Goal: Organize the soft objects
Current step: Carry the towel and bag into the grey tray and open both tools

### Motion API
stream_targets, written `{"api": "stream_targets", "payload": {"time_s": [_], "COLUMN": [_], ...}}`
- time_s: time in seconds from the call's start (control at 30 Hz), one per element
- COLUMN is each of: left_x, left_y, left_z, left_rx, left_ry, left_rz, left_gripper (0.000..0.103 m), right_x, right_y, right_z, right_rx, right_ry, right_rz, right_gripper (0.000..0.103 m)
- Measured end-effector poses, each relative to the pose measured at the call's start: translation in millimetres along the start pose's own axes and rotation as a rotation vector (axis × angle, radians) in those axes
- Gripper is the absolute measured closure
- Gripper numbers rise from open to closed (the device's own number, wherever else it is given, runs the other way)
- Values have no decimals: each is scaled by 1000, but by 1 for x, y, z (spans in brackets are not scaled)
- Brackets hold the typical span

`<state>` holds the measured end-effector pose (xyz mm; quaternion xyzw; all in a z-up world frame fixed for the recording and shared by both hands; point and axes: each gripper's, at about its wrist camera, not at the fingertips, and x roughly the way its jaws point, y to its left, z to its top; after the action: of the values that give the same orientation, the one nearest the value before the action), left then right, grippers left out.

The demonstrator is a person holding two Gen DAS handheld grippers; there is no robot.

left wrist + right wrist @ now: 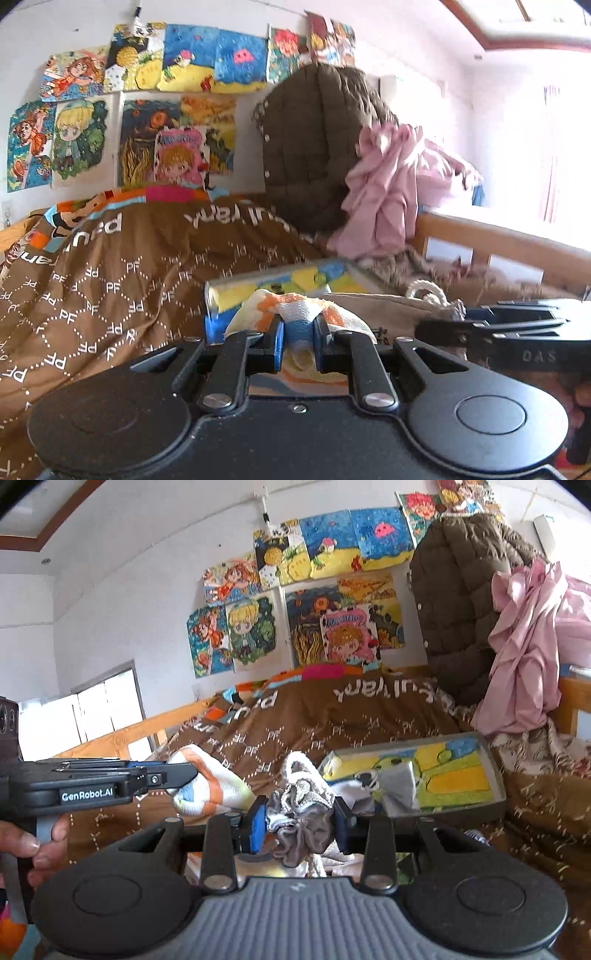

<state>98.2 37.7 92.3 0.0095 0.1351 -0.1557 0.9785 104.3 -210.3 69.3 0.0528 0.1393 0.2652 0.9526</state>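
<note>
Brown quilt (351,720) behind; left fingers (275,332) clamp a striped towel (295,306), right fingers (258,823) a grey scrunchie (299,819).

the towel's (295,306) lower part is hidden behind the left gripper's fingers (275,345).

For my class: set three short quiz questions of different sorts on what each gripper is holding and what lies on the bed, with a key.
1. True or false: the left gripper is shut on a striped towel.
2. Multiple choice: what does the right gripper hold? A) a pink garment B) a grey scrunched cloth C) a paint brush
3. Fill in: the framed yellow painting lies on the brown ____.

Key
1. True: its fingers pinch the orange, white and blue towel.
2. B: the grey scrunched cloth sits between its fingers; the pink garment hangs by the brown jacket.
3. Blanket, printed with PF marks.
</note>
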Motion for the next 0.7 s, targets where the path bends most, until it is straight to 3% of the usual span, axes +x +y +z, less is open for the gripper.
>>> {"api": "stream_targets", "payload": {"time_s": [0.17, 0.3, 0.57, 0.7], "left_x": [7, 26, 95, 139], "left_y": [3, 8, 33, 44], "left_z": [10, 25, 69, 84], "left_rx": [-56, -34, 72, 72], "left_ry": [-7, -6, -18, -47], "left_rz": [21, 6, 10, 17], "left_gripper": [86, 86, 86, 86], "right_x": [1, 19, 101, 153], "right_y": [-4, -15, -47, -74], "right_z": [17, 42, 101, 120], "right_rx": [14, 25, 0, 44], "right_ry": [-16, -16, -39, -24], "right_rz": [-14, -4, -6, -39], "right_gripper": [63, 63, 63, 63]}}
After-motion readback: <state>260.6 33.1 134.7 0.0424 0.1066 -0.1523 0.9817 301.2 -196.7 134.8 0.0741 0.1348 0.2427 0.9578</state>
